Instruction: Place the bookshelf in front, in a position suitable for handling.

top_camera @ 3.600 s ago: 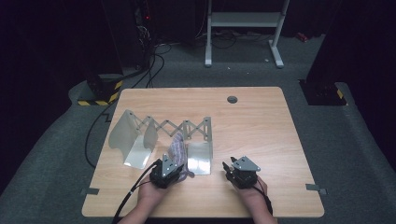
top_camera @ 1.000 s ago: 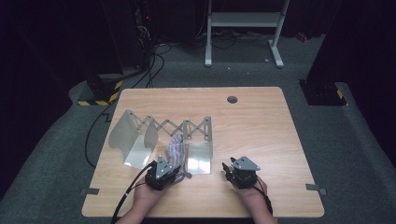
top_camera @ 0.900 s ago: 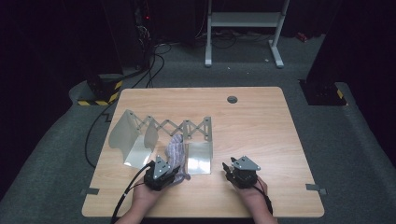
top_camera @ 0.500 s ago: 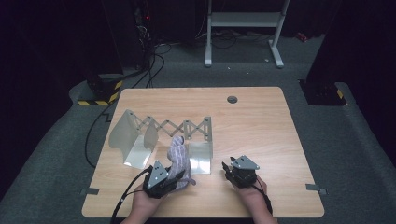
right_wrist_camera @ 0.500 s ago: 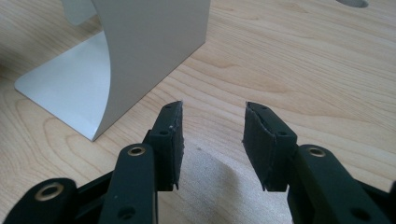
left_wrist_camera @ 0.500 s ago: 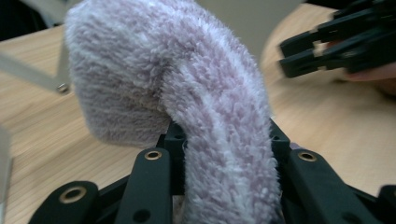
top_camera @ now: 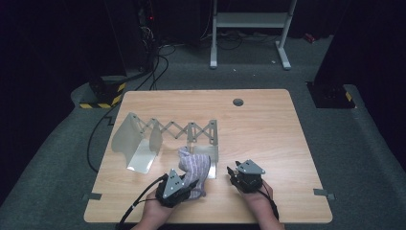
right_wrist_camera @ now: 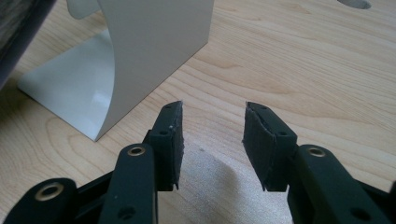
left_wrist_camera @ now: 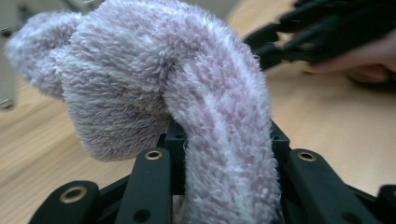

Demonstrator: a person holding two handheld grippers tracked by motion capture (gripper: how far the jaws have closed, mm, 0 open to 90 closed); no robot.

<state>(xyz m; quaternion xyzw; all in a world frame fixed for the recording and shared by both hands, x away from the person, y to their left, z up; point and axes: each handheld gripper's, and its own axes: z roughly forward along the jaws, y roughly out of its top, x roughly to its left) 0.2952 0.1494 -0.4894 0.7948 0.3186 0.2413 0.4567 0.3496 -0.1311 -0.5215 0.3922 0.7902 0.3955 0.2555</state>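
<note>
At 6 o'clock on the table, the left gripper has its fingers clamped on a fluffy lilac sock. At 5 o'clock, the right gripper rests, fingers apart and holding nothing. Beyond, at 10 o'clock, stands a metal folding rack.

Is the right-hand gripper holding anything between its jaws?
No, the right gripper has its jaws apart over the bare wooden table.

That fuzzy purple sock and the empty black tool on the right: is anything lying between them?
Hardly anything. In the high view the sock, held by the left tool, and the right tool are parted by bare wooden table, with only the metal rack's end plate edging in.
</note>
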